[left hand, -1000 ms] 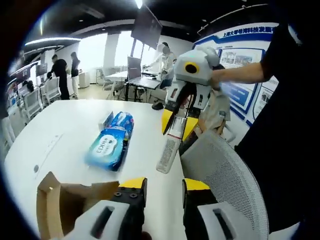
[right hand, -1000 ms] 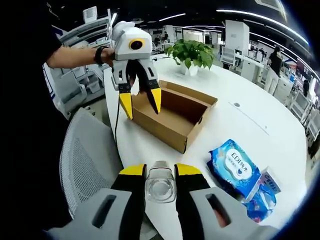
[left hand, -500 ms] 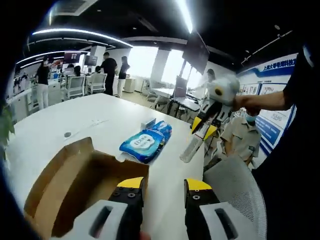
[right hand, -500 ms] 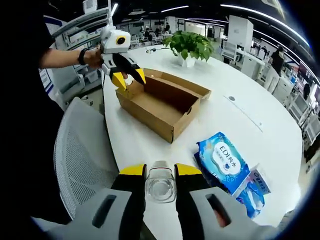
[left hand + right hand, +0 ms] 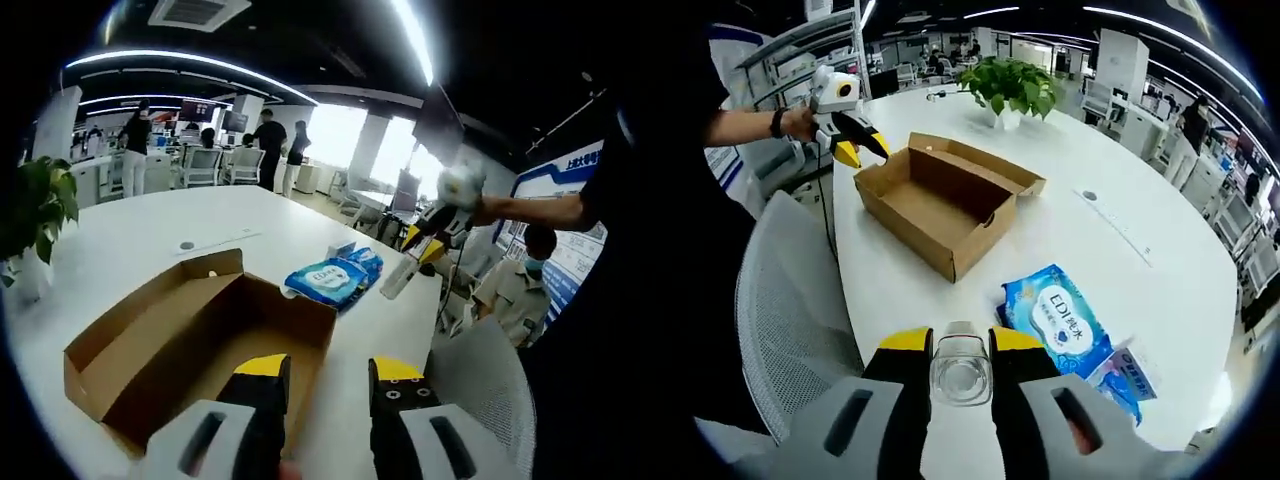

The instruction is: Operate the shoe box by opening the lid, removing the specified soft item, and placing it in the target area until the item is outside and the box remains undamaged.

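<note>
Right claw (image 5: pixel 960 345) grips bottle (image 5: pixel 961 367) — body hidden

Matt brown cardboard shoe box (image 5: pixel 940 205), glossy blue plastic wipes pack (image 5: pixel 1062 322), clear plastic bottle (image 5: pixel 961 368), smooth white table (image 5: pixel 1160 300)

"EDI" in dark letters, w/ two Chinese chars beside it (not legible), on white oval label of blue wet-wipes pack (image 5: pixel 1065 322), just ahead-right of right gripper (image 5: pixel 960 345). Same pack (image 5: pixel 335 281) seen beyond left gripper (image 5: pixel 325 370), print too small there. Chinese heading on blue-white wall board (image 5: pixel 580 235), far right, too blurred to read.
</note>
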### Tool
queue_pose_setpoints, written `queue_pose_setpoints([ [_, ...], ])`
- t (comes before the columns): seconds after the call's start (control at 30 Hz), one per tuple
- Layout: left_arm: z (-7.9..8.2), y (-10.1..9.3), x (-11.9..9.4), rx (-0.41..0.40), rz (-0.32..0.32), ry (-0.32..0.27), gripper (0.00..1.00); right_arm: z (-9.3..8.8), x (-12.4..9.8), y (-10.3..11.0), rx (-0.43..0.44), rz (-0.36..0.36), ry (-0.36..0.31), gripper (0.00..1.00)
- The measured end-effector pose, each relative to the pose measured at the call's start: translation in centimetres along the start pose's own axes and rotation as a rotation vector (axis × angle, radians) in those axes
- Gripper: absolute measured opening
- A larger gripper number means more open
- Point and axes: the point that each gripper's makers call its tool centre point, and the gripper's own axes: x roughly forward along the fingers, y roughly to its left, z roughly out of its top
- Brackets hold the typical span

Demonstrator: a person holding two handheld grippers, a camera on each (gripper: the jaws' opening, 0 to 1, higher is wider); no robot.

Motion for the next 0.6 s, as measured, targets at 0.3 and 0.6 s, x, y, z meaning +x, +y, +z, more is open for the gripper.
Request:
queue_pose_setpoints([
  [0.3, -1.1, 0.9, -1.6, -0.051, 0.057, -0.017, 0.32, 0.1, -0.6, -4.9, -0.015, -0.039, 0.024, 0.19],
  [0.6, -1.7, 1.6, -3.2, -0.085, 0.111, -0.022, 0.31, 0.1, 0.0, -9.3, -0.070, -0.069, 0.057, 0.19],
])
